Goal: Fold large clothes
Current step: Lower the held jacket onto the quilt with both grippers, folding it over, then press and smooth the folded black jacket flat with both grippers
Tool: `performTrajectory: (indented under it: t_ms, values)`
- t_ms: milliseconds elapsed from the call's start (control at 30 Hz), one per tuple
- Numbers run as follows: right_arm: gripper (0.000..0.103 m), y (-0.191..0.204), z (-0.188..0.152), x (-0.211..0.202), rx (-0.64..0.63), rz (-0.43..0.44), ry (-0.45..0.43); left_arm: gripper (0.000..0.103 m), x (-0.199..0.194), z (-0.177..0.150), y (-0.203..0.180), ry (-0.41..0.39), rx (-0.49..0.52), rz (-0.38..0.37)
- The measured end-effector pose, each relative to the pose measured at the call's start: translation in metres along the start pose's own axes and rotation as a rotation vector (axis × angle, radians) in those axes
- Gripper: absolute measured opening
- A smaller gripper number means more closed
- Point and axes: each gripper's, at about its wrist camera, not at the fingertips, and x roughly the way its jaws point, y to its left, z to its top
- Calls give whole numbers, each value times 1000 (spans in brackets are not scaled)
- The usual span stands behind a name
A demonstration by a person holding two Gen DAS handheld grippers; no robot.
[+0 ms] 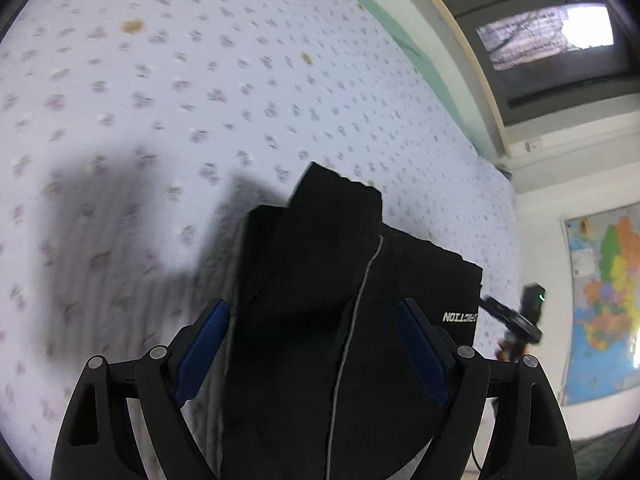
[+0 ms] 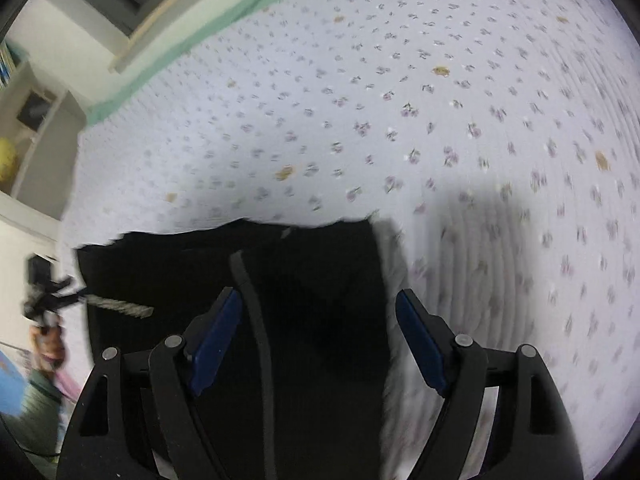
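Note:
A black garment [image 1: 320, 300] with a grey seam line and white lettering lies partly folded on a floral bedsheet [image 1: 200, 100]. My left gripper [image 1: 314, 340] is open, its blue-padded fingers [image 1: 204, 344] spread to either side of the garment, just above it. In the right wrist view the same black garment [image 2: 280, 300] lies under my right gripper [image 2: 318, 336], which is also open and holds nothing. The right gripper shows at the right edge of the left wrist view [image 1: 524, 320]. The left gripper shows at the left edge of the right wrist view [image 2: 44, 300].
The bed's far side has a green strip [image 2: 192, 40] and a pale wooden rail [image 2: 180, 8]. A window [image 1: 548, 36] is above it. A coloured wall map [image 1: 608, 300] hangs to the right. Shelves [image 2: 28, 128] stand at the left.

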Motion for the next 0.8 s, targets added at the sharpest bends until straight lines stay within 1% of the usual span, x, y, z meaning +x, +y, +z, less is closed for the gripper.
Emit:
performTrajectory:
  t_ms: [67,100,133,167,200,233,267,300,333,367,433,500,567,600,633,667,700,733,767,800]
  values:
    - [82,-6,7,18,-7,16,24,86,12,5,2,25,1,19]
    - [82,-9,9,26,0,26,40,85,15,6,3,31,-7,6]
    - [78,-9,9,36,5,45,61,85,21,8,5,30,-21,-21]
    - [50,-6,7,42,-10,64,77,67,23,7,0,21,-38,-35]
    - [34,1,5,41,-38,36,78,45,27,6,-3,26,-48,-20]
    - [18,9,2,37,-80,-10,63,33,27,5,-9,25,-35,23]
    - [17,20,-3,23,-127,-57,19,10,19,2,-14,4,-13,17]
    - [16,26,-5,9,-148,-90,-21,10,8,-1,-20,-22,-20,-10]
    - [15,30,-6,-4,-159,-107,-54,10,-2,-3,-25,-49,-16,-17]
    - [15,34,-5,-24,-167,-117,-98,10,-17,-4,-35,-86,1,-31]
    - [14,42,4,-45,-192,-130,-148,10,-35,0,-53,-145,25,-54]
    - [14,53,20,-52,-221,-171,-187,10,-43,12,-66,-198,29,-46]
    - [14,54,39,-39,-203,-202,-202,10,-36,26,-70,-217,21,-5]
    - [14,50,45,-29,-175,-201,-191,10,-26,32,-68,-208,15,40]
    - [14,43,50,-11,-137,-204,-164,10,-8,38,-62,-180,-4,97]
    - [14,38,52,10,-108,-219,-130,10,4,40,-57,-154,-20,138]
    - [14,36,51,28,-93,-231,-98,11,25,40,-47,-106,-41,209]
    - [14,32,47,46,-84,-239,-61,11,39,38,-38,-68,-61,238]
    - [14,28,40,68,-63,-238,-13,15,56,33,-27,-24,-92,250]
    - [16,25,34,79,-45,-232,14,15,62,32,-22,-11,-107,247]
